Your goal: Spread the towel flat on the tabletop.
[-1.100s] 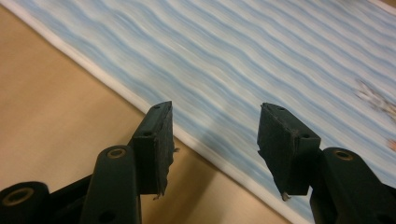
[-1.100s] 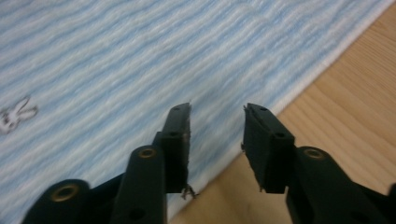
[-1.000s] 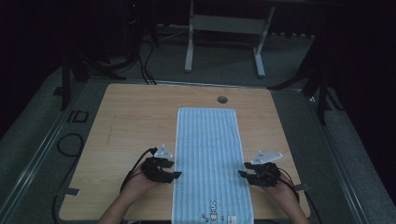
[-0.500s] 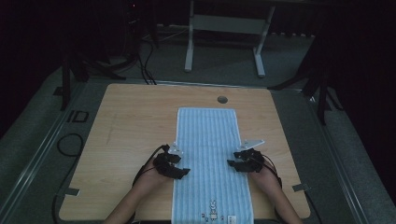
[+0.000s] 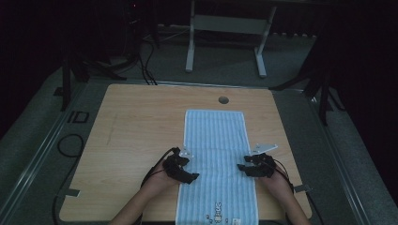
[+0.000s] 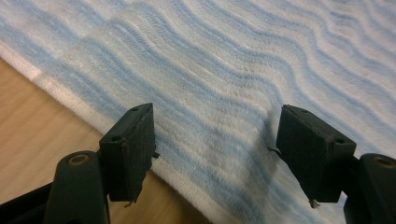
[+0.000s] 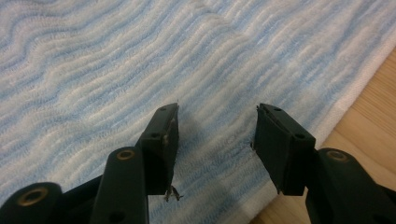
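High view: the towel (image 5: 215,159) is lying flat along the table (image 5: 136,126); the left gripper (image 5: 187,171) and right gripper (image 5: 244,168) are sitting at its two long edges. Left gripper view — jaws have just been opening, spread over the towel's (image 6: 233,70) hem, pinching nothing. Right gripper view — jaws likewise just been opening, parted above the towel (image 7: 140,60), gripping nothing.

bare table (image 5: 141,122) either side of towel (image 5: 215,136) — only a cable hole (image 5: 223,100) beyond

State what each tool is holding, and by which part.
Nothing is held. Both the left tool and right tool stand open over the towel's long edges.
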